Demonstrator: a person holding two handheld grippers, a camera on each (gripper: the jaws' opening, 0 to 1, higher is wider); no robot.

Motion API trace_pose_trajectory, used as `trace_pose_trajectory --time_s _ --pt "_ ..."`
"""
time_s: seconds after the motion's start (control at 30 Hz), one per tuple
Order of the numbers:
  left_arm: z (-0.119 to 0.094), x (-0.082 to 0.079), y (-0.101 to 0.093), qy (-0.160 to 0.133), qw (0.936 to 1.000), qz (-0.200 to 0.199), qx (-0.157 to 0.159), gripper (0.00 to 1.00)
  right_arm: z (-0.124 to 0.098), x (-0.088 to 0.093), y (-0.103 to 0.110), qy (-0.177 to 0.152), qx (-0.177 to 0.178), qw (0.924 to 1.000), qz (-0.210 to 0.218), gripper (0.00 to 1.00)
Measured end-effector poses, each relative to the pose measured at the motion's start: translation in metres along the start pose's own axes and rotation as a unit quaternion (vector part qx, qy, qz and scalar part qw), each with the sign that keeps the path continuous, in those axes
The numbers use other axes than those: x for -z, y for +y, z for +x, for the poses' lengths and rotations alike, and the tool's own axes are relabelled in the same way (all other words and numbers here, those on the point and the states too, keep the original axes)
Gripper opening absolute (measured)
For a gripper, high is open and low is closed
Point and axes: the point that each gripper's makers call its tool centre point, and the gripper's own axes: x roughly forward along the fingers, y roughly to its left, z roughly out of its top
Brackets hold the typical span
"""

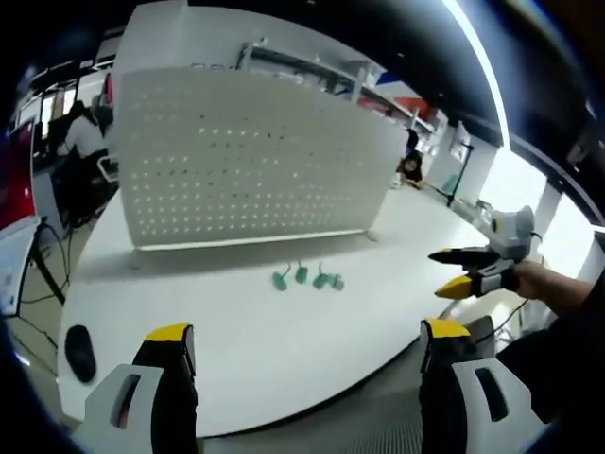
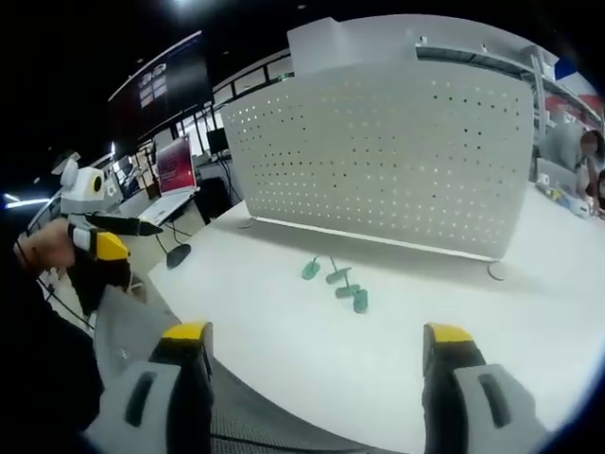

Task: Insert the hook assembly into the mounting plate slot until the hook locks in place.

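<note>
A white perforated mounting plate (image 1: 250, 156) (image 2: 388, 156) stands upright on the white table (image 1: 284, 331) (image 2: 378, 350). Several small green hooks (image 1: 307, 278) (image 2: 337, 281) lie on the table in front of it. My left gripper (image 1: 307, 345) is open, its yellow-tipped jaws wide apart, well short of the hooks and holding nothing. My right gripper (image 2: 317, 345) is open too, likewise back from the hooks. The right gripper (image 1: 458, 271) also appears at the right of the left gripper view, held by a hand. The left gripper (image 2: 113, 248) appears at the left of the right gripper view.
A black computer mouse (image 1: 79, 350) (image 2: 177, 253) lies near the table's edge. Cables hang off that side. People sit at desks behind the plate (image 1: 80, 137) (image 2: 591, 151). A laptop (image 2: 175, 170) stands on a desk beyond the table.
</note>
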Motion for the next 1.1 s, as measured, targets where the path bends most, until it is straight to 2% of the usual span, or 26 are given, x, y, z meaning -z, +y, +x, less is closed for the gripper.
trace_pose_trajectory --time_s 0.27,0.47,0.7,1.1 --pt "-0.002 0.0 0.013 -0.002 0.9999 -0.008 -0.011 1.0 0.007 -0.008 0.002 0.005 -0.007 0.9999 -0.012 0.89" --pt "-0.001 0.0 0.016 0.005 0.9999 -0.005 -0.01 1.0 0.007 -0.012 -0.001 -0.001 0.0 1.0 -0.002 0.88" --pt "0.001 -0.001 0.015 0.009 0.9999 -0.004 -0.005 1.0 0.006 -0.009 -0.002 0.003 0.003 1.0 0.0 0.88" --pt "-0.003 0.006 0.019 0.015 0.9998 -0.009 -0.01 1.0 0.004 -0.004 -0.003 0.009 0.009 0.9998 0.013 0.88"
